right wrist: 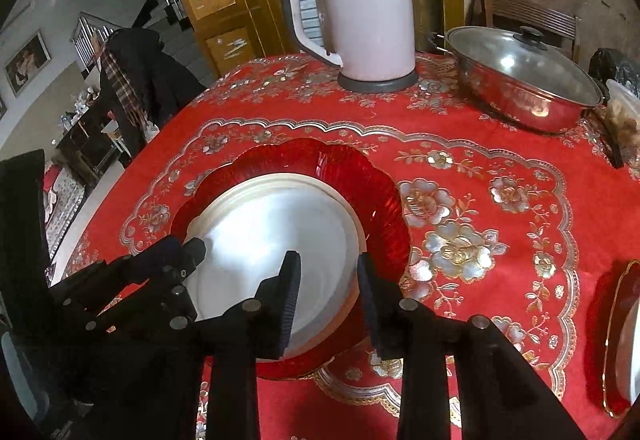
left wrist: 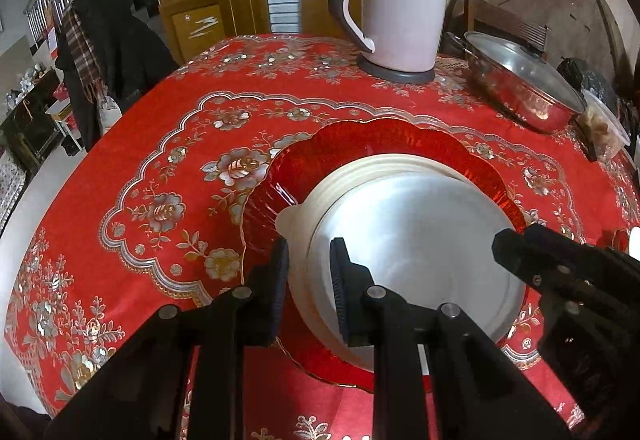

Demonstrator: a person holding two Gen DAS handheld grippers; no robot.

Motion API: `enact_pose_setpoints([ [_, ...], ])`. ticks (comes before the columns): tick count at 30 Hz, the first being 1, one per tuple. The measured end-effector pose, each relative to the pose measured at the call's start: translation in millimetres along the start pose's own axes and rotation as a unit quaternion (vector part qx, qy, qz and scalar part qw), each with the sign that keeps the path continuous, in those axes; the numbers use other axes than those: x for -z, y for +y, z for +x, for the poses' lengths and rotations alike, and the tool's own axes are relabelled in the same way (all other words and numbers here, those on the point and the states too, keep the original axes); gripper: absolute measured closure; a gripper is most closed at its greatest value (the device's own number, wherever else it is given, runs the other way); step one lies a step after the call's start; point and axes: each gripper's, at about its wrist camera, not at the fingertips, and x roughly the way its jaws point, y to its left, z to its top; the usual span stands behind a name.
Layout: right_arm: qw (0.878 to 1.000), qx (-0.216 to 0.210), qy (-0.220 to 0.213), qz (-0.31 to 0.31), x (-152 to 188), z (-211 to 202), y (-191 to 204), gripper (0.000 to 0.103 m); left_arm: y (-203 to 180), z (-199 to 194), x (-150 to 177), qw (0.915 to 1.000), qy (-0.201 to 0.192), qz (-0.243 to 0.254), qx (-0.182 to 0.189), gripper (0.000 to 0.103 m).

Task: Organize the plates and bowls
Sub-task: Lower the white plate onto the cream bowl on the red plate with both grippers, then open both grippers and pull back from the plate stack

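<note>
Straddling the white bowl's (left wrist: 416, 252) opposite rims, left gripper (left wrist: 310, 280) and right gripper (right wrist: 328, 292) are hovering lower-centre, jaws spread, gripping nothing.

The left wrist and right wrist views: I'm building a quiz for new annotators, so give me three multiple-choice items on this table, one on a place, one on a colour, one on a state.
1. Where does the white bowl sit?
A. on the red plate
B. beside the kettle
C. inside the steel pot

2. What colour is the kettle body?
A. black
B. pale pink-white
C. green

3. How do the left tongs stand?
A. shut flat on the tablecloth
B. out of view
C. open, straddling the bowl's rim

Answers: 1 A, the red plate rings the bowl. 2 B, only the handle and base are dark. 3 C, one finger is outside the rim, one inside.
</note>
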Motion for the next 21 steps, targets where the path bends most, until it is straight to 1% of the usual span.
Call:
enact_pose_setpoints([
  [3,1.000,0.002,-0.006,-0.001,1.7,-7.0,-0.1,0.071,0.1,-5.2,2.1,1.0000,-0.007,0.000,0.000,0.084],
  [7,1.000,0.000,-0.017,0.000,6.7,-18.8,-1.2,0.062,-3.2,-17.2,4.9,0.9998,-0.021,0.006,0.003,0.084],
  [9,1.000,0.000,-0.021,0.001,10.2,-24.5,-2.3,0.061,-5.8,-24.2,6.8,0.9995,-0.029,0.008,0.005,0.076],
  [10,1.000,0.001,-0.023,0.001,12.3,-27.7,-3.2,0.058,-7.4,-28.7,8.2,0.9993,-0.035,0.008,0.004,0.063],
  [11,1.000,0.003,-0.027,0.001,14.3,-31.1,-3.5,0.055,-8.8,-33.5,9.8,0.9990,-0.044,0.009,0.003,0.052],
  [13,0.999,0.009,-0.039,0.004,19.4,-40.3,-6.3,0.044,-10.0,-44.1,13.3,0.9976,-0.069,0.008,-0.010,0.049],
  [14,0.999,0.010,-0.044,0.006,21.1,-43.8,-8.1,0.040,-10.0,-48.9,14.8,0.9970,-0.077,0.007,-0.009,0.047],
  [15,0.999,0.013,-0.050,0.007,23.9,-49.0,-11.0,0.034,-9.8,-53.3,16.4,0.9967,-0.081,0.004,-0.003,0.045],
  [16,0.998,0.017,-0.056,0.011,27.4,-55.6,-15.4,0.029,-9.6,-56.3,17.6,0.9965,-0.083,0.002,0.003,0.041],
  [18,0.998,0.016,-0.064,0.017,32.2,-64.6,-21.5,0.027,-11.9,-64.0,21.3,0.9956,-0.093,0.000,0.011,0.040],
  [20,0.996,0.028,-0.080,0.018,39.7,-78.2,-26.3,0.026,-18.4,-73.3,25.9,0.9940,-0.109,0.006,0.009,0.040],
  [21,0.995,0.033,-0.089,0.016,43.5,-84.5,-27.6,0.024,-22.1,-78.5,29.3,0.9930,-0.117,0.010,0.011,0.040],
])
